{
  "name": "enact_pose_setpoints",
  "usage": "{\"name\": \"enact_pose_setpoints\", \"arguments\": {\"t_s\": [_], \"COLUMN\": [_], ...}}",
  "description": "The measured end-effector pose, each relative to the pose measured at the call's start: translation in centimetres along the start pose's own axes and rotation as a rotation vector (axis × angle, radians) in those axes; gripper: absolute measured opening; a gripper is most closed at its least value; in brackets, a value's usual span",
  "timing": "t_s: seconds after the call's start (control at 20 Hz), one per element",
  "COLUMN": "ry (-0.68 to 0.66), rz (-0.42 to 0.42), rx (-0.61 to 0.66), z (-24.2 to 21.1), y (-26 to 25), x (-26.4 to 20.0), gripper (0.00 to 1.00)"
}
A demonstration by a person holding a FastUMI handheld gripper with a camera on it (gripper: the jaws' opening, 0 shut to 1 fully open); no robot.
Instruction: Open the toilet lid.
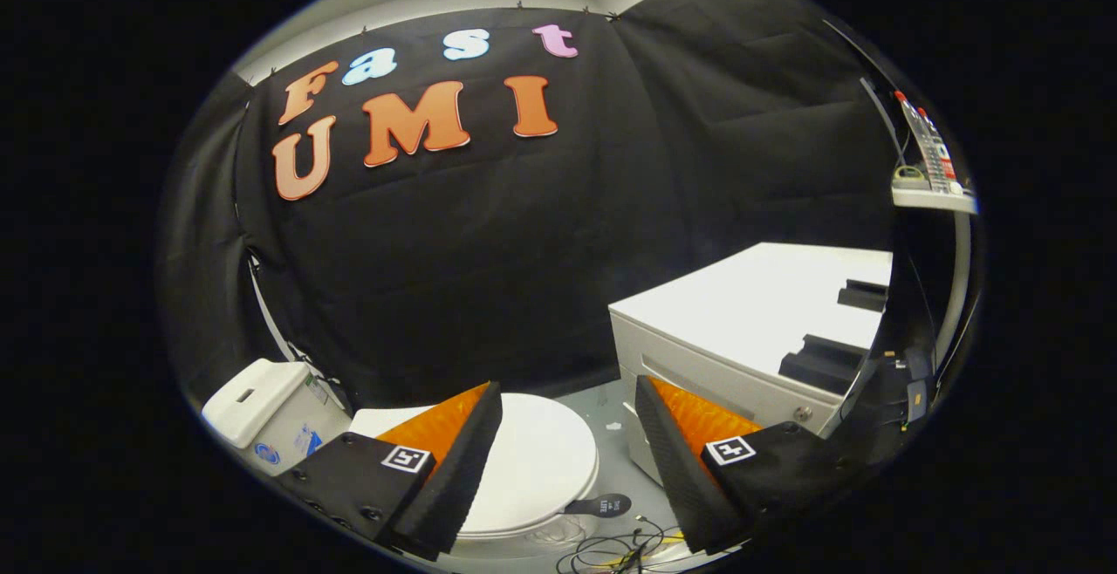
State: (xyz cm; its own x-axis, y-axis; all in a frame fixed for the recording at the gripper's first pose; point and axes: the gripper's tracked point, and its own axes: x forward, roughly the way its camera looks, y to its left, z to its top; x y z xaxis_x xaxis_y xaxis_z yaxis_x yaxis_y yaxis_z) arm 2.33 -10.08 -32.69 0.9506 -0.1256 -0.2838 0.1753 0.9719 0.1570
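A white toilet stands low ahead, its lid (537, 461) shut flat over the bowl and its white tank (262, 413) at the left by the black cloth wall. My gripper (567, 404) is open, held well above the toilet with nothing between its fingers. The left finger (454, 461) overlaps the lid's left part in the image; the right finger (689, 461) is off to the lid's right, in front of the cabinet. The lid's front rim shows in the gap between the fingers.
A white cabinet (750, 321) with dark blocks on top stands to the right of the toilet. Loose cables (620, 548) and a small dark tag (602, 504) lie on the grey floor by the toilet's front. A shelf (934, 194) with small items hangs at the far right.
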Motion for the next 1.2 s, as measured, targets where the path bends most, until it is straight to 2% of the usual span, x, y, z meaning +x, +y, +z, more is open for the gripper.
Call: {"name": "enact_pose_setpoints", "arguments": {"t_s": [0.45,0.85,1.1,1.2], "ry": [0.104,0.203,0.308,0.342], "rz": [-0.083,-0.094,-0.075,-0.066], "rx": [0.197,0.416,0.541,0.580], "z": [-9.5,-16.2,-20.3,-21.0], "y": [-6.6,-8.3,-7.8,-7.6], "x": [2.4,3.7,2.6,2.1], "gripper": [0.99,0.99,0.96,0.87]}}
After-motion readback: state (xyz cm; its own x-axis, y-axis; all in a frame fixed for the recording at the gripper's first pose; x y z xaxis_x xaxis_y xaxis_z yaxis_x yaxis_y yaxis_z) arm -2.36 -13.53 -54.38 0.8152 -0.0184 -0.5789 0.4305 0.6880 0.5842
